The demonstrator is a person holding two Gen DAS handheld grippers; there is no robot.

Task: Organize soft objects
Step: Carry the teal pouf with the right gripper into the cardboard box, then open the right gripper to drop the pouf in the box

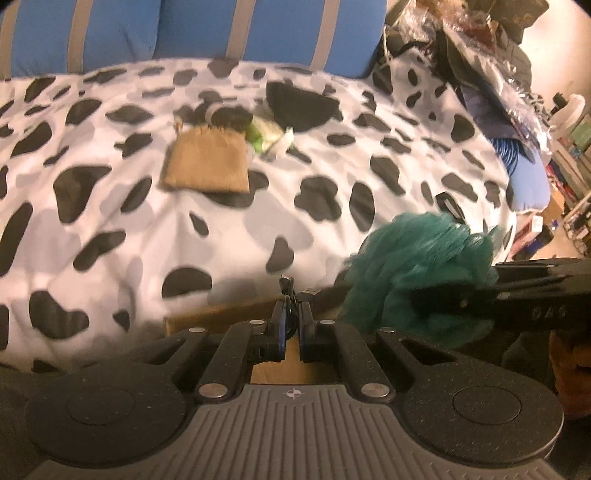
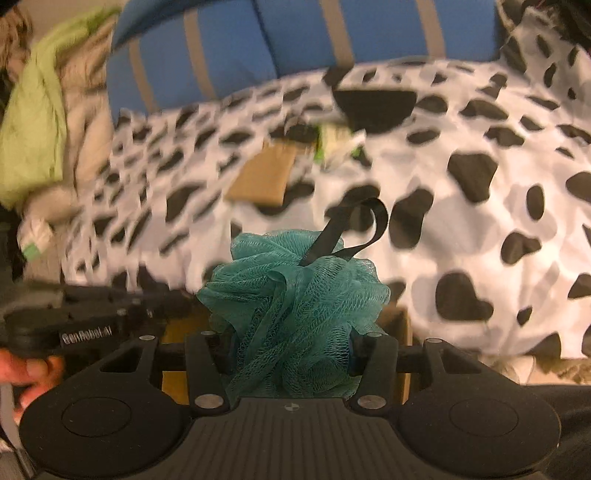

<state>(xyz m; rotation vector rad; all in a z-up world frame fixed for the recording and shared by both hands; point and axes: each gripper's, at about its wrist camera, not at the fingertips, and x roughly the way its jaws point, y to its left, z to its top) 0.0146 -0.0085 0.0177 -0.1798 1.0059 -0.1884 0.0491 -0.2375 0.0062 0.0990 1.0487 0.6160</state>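
a: what did the right gripper (image 2: 291, 347) have?
b: a teal bath sponge (image 2: 291, 295), pinched between its jaws over a cardboard box (image 2: 400, 332) at the bed's edge.
a: and the left gripper (image 1: 291, 317)?
b: jaws pressed together on something thin and dark; i couldn't tell what.

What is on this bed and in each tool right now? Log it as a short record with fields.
surface: cow-print black and white bedspread
right tool: closed on the teal mesh bath pouf with a black ribbon loop
left tool: shut, a thin dark thing pinched at its tips, too small to identify
below the tools: open brown cardboard box
lying on the bedspread: flat tan burlap pouch; green and white soft item beside it; black rounded fabric piece
at the head: blue pillows with grey stripes
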